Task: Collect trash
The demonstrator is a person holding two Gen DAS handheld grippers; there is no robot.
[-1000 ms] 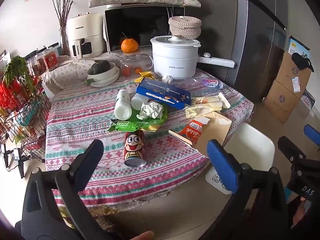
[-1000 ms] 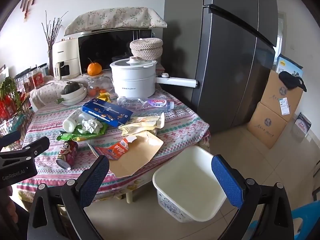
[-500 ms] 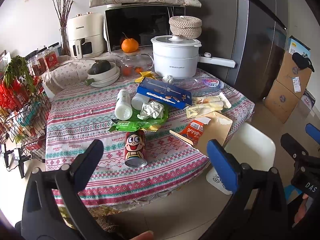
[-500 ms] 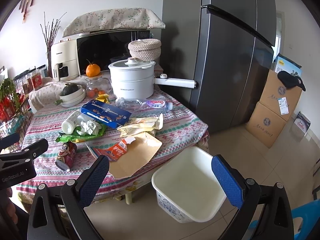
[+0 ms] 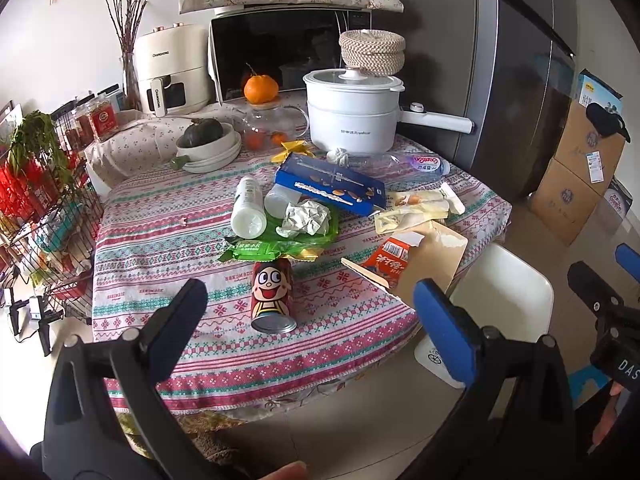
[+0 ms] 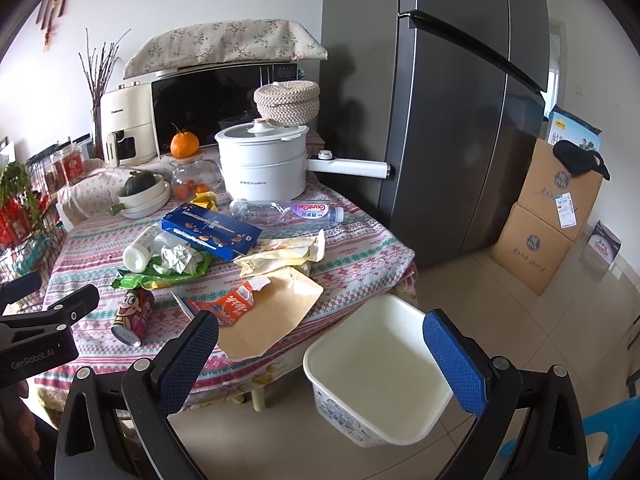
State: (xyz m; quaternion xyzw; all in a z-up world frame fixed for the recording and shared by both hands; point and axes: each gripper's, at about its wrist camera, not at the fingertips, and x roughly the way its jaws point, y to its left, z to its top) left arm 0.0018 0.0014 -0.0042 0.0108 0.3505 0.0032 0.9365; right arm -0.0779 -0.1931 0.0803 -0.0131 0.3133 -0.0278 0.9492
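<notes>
The table (image 5: 160, 240) looked unchanged from a moment before: red can (image 5: 272, 296) near its front edge, white bin (image 6: 380, 376) on the floor beside it. Both my jaws stayed apart, empty, having barely drifted.

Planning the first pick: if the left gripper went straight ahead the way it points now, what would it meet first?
Most likely the red cartoon-face can lying on the tablecloth; it sits nearest, between the open left gripper fingers' line. Depth is hard to judge, so it might pass above it.

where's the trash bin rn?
The white bin stands on the floor beside the table's right corner, below the brown envelope, in front of the right gripper.
</notes>
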